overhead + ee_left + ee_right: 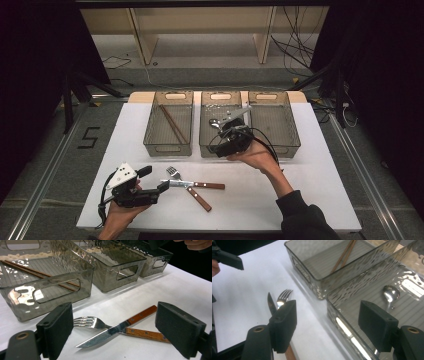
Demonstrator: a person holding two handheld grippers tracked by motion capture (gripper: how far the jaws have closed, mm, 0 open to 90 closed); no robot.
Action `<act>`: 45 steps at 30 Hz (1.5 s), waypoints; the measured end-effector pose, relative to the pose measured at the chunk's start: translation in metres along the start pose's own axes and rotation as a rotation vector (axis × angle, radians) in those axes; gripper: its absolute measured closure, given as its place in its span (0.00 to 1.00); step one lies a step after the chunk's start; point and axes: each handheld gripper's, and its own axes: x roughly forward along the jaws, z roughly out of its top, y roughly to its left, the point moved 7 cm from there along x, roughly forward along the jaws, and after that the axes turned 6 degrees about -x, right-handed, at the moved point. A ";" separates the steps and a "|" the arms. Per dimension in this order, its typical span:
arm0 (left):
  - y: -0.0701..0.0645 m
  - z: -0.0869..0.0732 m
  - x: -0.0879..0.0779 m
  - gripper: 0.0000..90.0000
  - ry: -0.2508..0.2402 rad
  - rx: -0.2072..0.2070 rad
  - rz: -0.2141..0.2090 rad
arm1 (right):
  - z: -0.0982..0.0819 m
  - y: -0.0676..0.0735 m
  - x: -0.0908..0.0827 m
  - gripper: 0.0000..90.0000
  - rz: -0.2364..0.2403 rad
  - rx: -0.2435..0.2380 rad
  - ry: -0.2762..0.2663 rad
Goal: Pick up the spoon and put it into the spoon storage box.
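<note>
Sorting cutlery into three clear bins at the back of the tabletop (320,165). Right claw (329,325) hangs over the near rim of the middle bin (207,145), jaws spread with nothing between them; a spoon (391,293) lies on that bin's floor, so that piece looks delivered (judging by layout). Left claw (120,330) rests low near the tabletop's 7 o'clock corner, jaws apart and empty, aimed at the knife (110,332) and fork (87,322), which lie crossed just in front of it, knife blade over the fork's neck. Chopsticks (173,123) sit in the left bin (150,140); right bin (295,137) looks bare. Next step, likely: grab the knife or fork by the handle, needs a clean pinch on one without dragging the other, then carry toward 12 o'clock. Surface is a plain white board. Beyond it: grey floor, loose cables, pale wooden shelving, dark curtains both sides, a "5" marked on the floor at 9 o'clock.
</note>
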 end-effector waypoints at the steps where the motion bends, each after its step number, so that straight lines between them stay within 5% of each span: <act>1: 0.000 0.000 0.000 0.16 -0.001 -0.002 0.000 | 0.000 0.001 0.000 0.34 0.002 -0.007 0.000; 45: 0.000 0.001 0.000 0.15 -0.011 -0.007 -0.016 | -0.023 0.045 0.024 0.28 0.086 -0.092 0.093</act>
